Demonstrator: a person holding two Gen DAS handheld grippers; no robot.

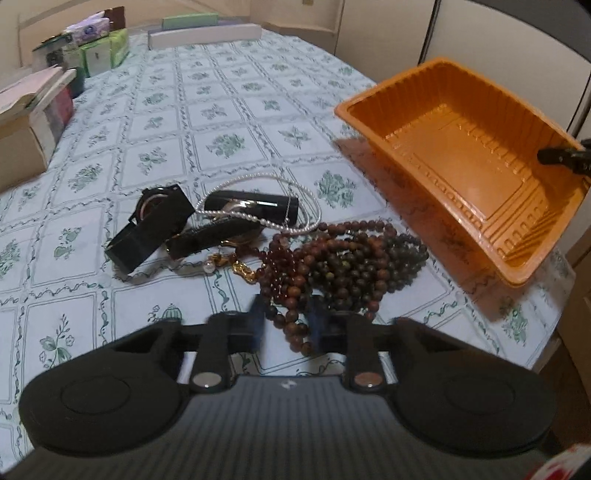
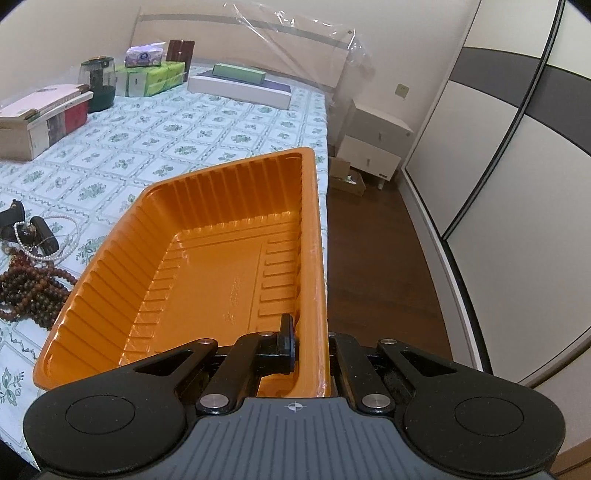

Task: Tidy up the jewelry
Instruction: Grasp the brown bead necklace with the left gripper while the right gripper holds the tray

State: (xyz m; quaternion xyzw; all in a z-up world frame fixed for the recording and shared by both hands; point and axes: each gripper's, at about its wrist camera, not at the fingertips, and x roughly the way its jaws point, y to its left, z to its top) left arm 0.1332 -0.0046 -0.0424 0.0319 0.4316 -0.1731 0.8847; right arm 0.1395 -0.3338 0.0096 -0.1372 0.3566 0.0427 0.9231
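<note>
An orange plastic tray (image 1: 480,122) is held tilted above the bed's right side; it is empty. My right gripper (image 2: 310,343) is shut on the tray's near rim (image 2: 319,295), one finger inside the wall, the other hidden outside; it shows at the tray's right edge in the left wrist view (image 1: 561,157). A pile of brown bead strands (image 1: 343,258) lies on the bedspread. My left gripper (image 1: 286,319) is open, its fingers on either side of the nearest brown strand. A pearl necklace (image 1: 258,218), a black tube (image 1: 255,206) and black watch boxes (image 1: 151,225) lie behind.
A green-patterned bedspread (image 1: 221,110) covers the bed. Boxes and books (image 1: 33,122), tissue packs (image 1: 103,48) and long flat boxes (image 1: 203,33) line its far edges. A dark wood floor (image 2: 376,258), nightstand (image 2: 376,144) and wardrobe doors lie to the right.
</note>
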